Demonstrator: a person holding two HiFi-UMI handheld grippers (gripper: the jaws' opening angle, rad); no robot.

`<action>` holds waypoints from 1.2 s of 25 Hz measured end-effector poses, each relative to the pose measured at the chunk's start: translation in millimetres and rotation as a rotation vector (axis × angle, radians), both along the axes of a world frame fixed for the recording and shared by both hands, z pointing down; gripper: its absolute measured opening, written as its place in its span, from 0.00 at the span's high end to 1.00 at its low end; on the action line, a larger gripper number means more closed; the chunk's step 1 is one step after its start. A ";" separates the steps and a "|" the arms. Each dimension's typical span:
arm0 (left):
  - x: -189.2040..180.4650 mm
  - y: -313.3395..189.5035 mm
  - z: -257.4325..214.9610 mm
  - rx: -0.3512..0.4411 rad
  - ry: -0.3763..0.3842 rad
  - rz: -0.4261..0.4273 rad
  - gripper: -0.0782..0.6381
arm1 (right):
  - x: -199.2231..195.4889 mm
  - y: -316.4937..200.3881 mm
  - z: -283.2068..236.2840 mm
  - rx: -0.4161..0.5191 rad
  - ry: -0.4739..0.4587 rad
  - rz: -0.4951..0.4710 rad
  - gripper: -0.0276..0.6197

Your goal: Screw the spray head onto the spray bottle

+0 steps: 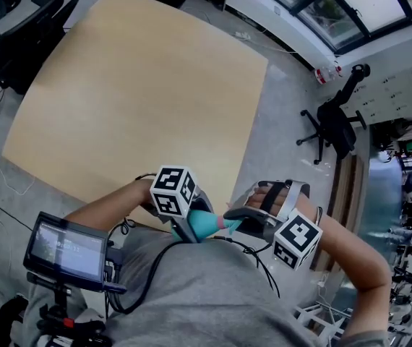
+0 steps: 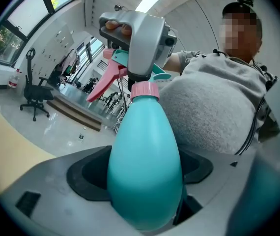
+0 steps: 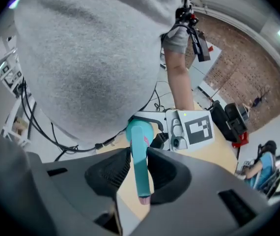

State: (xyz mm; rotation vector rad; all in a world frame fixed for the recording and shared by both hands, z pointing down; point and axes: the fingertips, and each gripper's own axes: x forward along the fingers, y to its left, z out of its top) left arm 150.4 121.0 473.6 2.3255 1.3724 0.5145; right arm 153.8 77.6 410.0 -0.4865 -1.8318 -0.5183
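Low in the frame's centre, the left gripper [image 1: 186, 230] jaws are clamping the teal spray bottle [image 2: 145, 171]. The right gripper [image 3: 139, 170] jaws are pinching its spray head [image 3: 139, 149].

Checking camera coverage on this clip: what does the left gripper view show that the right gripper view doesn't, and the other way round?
Left gripper view only: the left claw clamped round the bottle, whose broad teal body is seen side-on. Right gripper view only: the right claw closed on the spray head, with the left claw's marker cube and the wooden table beyond. Both: the spray head and the person's grey shirt.
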 end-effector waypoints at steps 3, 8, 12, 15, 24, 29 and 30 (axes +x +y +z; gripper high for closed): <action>-0.2 1.4 0.4 0.008 -0.008 0.008 0.35 | -0.4 -0.6 0.6 -0.186 0.050 0.279 0.79; 0.2 1.2 4.2 -0.006 -0.078 -0.001 0.35 | 6.2 -2.7 8.6 -0.559 0.200 0.936 0.79; 0.5 1.1 10.3 0.008 -0.178 -0.021 0.35 | 15.8 2.1 19.5 -0.839 0.232 1.284 0.79; 1.1 -0.9 8.0 0.027 -0.180 -0.032 0.35 | 17.6 3.7 15.7 -0.993 0.222 1.401 0.79; 4.7 -3.3 0.6 -0.006 -0.069 -0.058 0.35 | 12.2 -9.0 -9.8 -0.966 0.115 1.246 0.75; 6.6 -4.0 -0.8 -0.051 -0.029 -0.089 0.35 | 2.4 -12.8 -10.9 -0.730 0.001 0.975 0.76; 6.8 -3.7 -1.3 -0.053 -0.023 -0.089 0.35 | -1.2 -12.6 -11.1 -0.654 -0.016 0.895 0.76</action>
